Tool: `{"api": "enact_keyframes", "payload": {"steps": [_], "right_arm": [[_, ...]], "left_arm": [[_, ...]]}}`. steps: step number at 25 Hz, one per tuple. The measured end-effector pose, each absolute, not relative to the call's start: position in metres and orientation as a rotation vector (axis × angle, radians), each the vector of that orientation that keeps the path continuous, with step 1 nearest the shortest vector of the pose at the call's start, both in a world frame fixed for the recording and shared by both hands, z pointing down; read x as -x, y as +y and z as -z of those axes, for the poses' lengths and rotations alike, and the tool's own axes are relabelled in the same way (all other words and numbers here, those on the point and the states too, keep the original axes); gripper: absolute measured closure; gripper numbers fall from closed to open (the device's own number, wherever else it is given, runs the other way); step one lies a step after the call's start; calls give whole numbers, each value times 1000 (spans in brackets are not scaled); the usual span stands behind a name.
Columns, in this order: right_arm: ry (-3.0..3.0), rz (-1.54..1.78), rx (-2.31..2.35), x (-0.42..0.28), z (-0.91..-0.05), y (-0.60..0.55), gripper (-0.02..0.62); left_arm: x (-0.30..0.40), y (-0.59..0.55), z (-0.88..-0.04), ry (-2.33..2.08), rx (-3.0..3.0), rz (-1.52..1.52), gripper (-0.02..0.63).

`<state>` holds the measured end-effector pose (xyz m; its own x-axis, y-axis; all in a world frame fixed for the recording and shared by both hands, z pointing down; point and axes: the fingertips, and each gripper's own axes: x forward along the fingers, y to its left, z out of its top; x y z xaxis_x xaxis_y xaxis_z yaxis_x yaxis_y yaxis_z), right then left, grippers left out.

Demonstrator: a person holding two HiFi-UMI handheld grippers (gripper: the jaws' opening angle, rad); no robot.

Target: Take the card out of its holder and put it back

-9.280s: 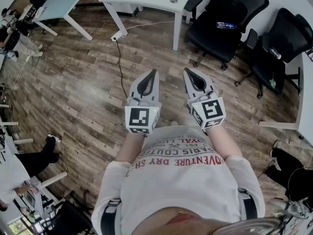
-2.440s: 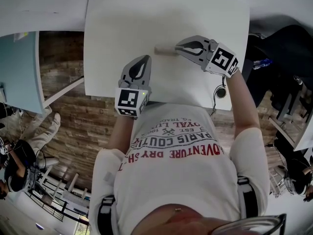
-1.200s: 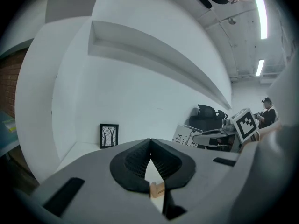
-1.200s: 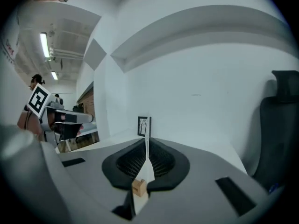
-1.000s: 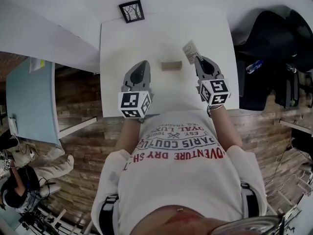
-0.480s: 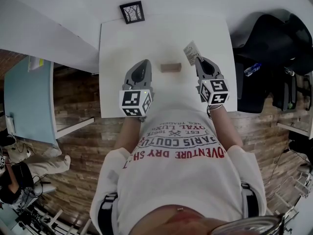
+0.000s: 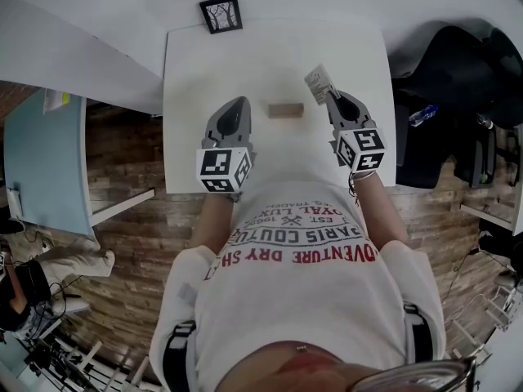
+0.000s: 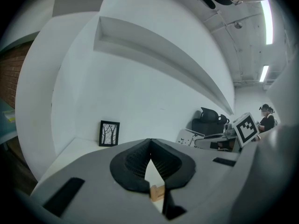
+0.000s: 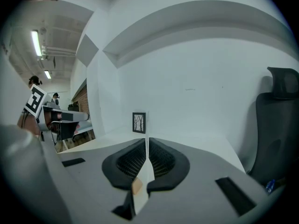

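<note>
The right gripper [image 7: 331, 96] is clamping the card [image 7: 319, 82] between its closed jaws. In the right gripper view the card is showing edge-on, a thin white blade running up the seam where the pads [image 9: 161, 160] are pressing together. From the head view the card is sticking out past the jaw tips, tilted, off to the right of the holder [image 7: 286, 110] and not touching it.

The holder, a small wooden block, is lying flat near the middle of the white table [image 7: 196, 145], between the two grippers and apart from both. Nothing is standing in it.

The left gripper [image 7: 238, 103] is hanging to the holder's left with its jaws closed tip to tip on nothing. Through the gap below its tips, the left gripper view is catching a corner of the wooden block.

Bare tabletop is stretching all around the holder, so there is open room on every side. The one other thing is a small framed picture [image 7: 221, 14], standing at the far left corner against the white wall, well away from the work. The near edge is running just under the marker cubes, close to the person's shirt [image 7: 298, 243]. The left edge is dropping to wood floor with a pale blue table [image 7: 41, 162] beyond, and the right edge is lying near the right gripper — a black chair [image 7: 458, 64] is standing just past it.
</note>
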<state>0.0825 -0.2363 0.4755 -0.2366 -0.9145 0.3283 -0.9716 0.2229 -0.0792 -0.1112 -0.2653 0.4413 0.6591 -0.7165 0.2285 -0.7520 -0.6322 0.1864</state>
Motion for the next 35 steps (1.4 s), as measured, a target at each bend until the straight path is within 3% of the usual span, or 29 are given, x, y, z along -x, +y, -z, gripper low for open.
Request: {"api": "enact_keyframes", "payload": {"steps": [19,35], "right_arm": [[-2707,-248,-760,-19,-477,-255,560],[-2747,-228,-294,-1,-490,-250,560]], "left_arm": [[95,-251,-478,-1208,-2480,-320,581],[95,-233,-502,-1323,-2324,-362,581]]}}
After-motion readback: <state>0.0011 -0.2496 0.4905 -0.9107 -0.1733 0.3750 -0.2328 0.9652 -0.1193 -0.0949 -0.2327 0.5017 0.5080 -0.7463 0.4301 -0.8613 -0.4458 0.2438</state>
